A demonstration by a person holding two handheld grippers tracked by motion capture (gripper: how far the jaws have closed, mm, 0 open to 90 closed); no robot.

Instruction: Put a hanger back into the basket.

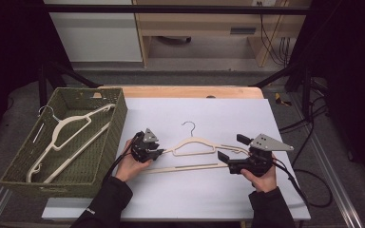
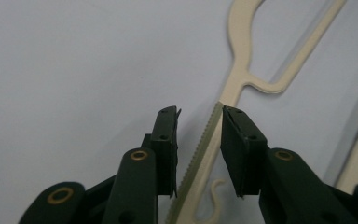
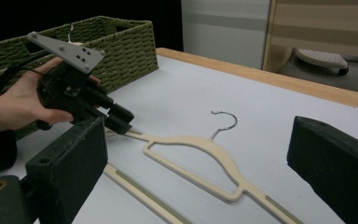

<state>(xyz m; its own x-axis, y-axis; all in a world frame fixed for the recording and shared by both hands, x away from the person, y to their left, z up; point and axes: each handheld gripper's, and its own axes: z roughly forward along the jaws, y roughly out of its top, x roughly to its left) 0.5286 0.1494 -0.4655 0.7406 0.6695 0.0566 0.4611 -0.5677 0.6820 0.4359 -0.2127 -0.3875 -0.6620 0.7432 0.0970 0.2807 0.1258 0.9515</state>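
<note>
Between the pads of my left claw runs the ridged end of the cream hanger, one arm of it passing up through the gap. The right-hand pad lies close along that arm while the left-hand pad stands a little off it, so the jaws are parted and not pressing; I can't tell whether the near pad quite touches. Beyond the pads the hanger widens into its loop, flat on the white board.

Seen from above, my left claw sits at the hanger's left tip, near the middle of the board, and my left hand rests behind it. My right claw is at the hanger's other end, its jaws spread wide on either side of that arm without closing on it; in the right gripper view they stand well apart with the hanger lying between them. The metal hook points toward the far edge.

Bare board lies open on the far side of the hanger and on the near side toward me. To the left, the green woven basket stands with its wall just beside the board's left edge, near my left hand, and holds another cream hanger. The far wooden table edge shows past the board.
</note>
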